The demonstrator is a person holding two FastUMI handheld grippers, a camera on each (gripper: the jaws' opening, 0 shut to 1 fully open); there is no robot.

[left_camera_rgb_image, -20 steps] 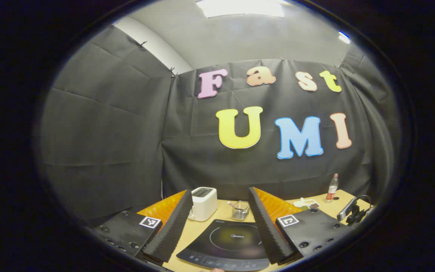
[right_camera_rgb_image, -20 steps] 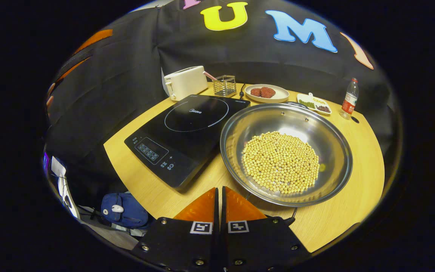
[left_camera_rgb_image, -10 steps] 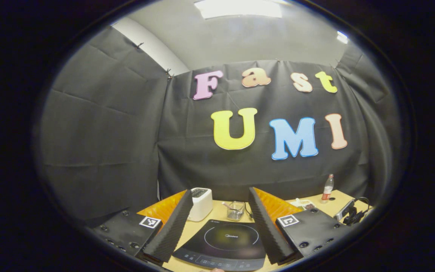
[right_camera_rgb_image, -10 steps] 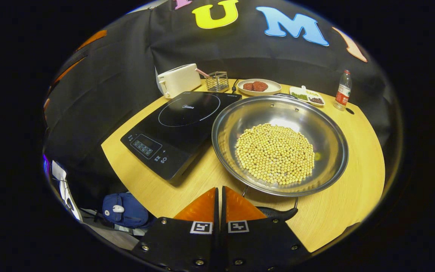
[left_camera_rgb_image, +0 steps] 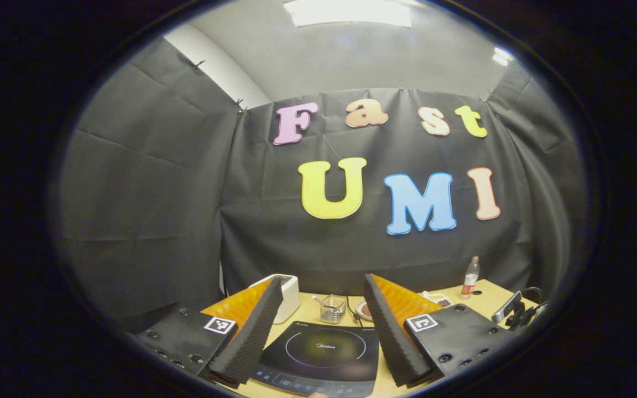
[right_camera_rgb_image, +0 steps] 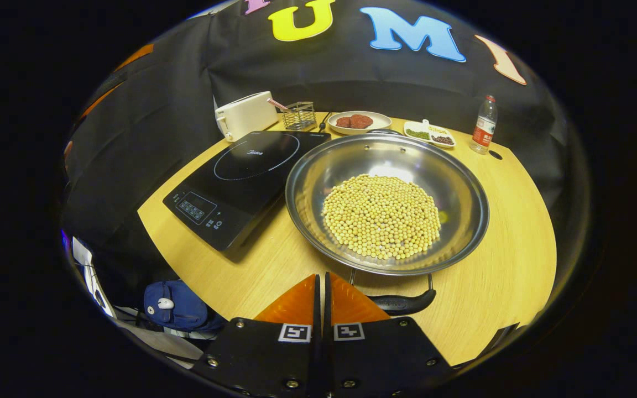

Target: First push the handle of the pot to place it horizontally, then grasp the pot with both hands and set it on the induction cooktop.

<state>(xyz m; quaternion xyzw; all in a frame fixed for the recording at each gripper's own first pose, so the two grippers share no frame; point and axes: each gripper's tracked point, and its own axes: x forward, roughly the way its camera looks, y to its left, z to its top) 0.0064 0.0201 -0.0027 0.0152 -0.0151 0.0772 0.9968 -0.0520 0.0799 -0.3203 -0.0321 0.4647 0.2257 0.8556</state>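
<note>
A wide steel pot (right_camera_rgb_image: pixel 462 182) of yellow beans rests on the round wooden table (right_camera_rgb_image: pixel 509 276), just right of the black induction cooktop (right_camera_rgb_image: pixel 241 177). Its near black handle (right_camera_rgb_image: pixel 401 303) points toward me; the far handle (right_camera_rgb_image: pixel 383 131) faces the wall. My right gripper (right_camera_rgb_image: pixel 321 276) is shut with nothing in it, above the table edge, just left of the near handle and apart from it. In the left gripper view my left gripper (left_camera_rgb_image: pixel 322 277) is open and held high, with the cooktop (left_camera_rgb_image: pixel 318 354) showing between its fingers.
Behind the cooktop stand a white toaster (right_camera_rgb_image: pixel 245 115) and a wire basket (right_camera_rgb_image: pixel 298 115). A plate of red meat (right_camera_rgb_image: pixel 360 121), a small divided dish (right_camera_rgb_image: pixel 429 134) and a bottle (right_camera_rgb_image: pixel 483 131) line the far edge. A blue bag (right_camera_rgb_image: pixel 175 305) lies below the table.
My right gripper has drawn back from the pot, so more of the near handle shows. My left gripper has also backed away from the cooktop and stays open.
</note>
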